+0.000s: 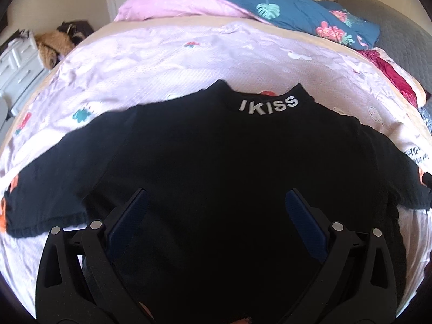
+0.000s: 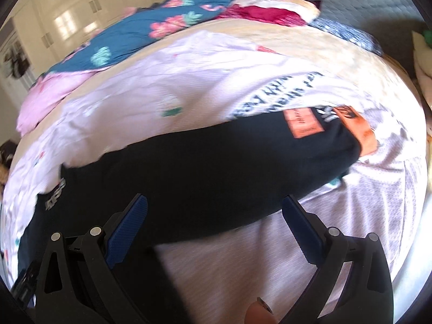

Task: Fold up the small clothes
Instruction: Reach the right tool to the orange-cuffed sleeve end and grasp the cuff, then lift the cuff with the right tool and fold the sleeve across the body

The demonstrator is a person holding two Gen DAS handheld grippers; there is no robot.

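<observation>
A small black T-shirt (image 1: 216,156) lies spread flat on the bed, back up, with white "IKISS" lettering (image 1: 268,104) at the collar and both sleeves out. My left gripper (image 1: 216,208) is open above the shirt's middle, holding nothing. In the right wrist view the same shirt (image 2: 205,167) shows its right sleeve with an orange patch (image 2: 302,122). My right gripper (image 2: 214,216) is open above the sleeve's lower edge, empty.
The shirt rests on a pale lilac printed bedsheet (image 1: 151,62). A blue floral duvet (image 1: 305,13) and a pink pillow (image 1: 172,8) lie at the far side. A red cloth (image 1: 391,75) sits at the right. White drawers (image 1: 19,67) stand left of the bed.
</observation>
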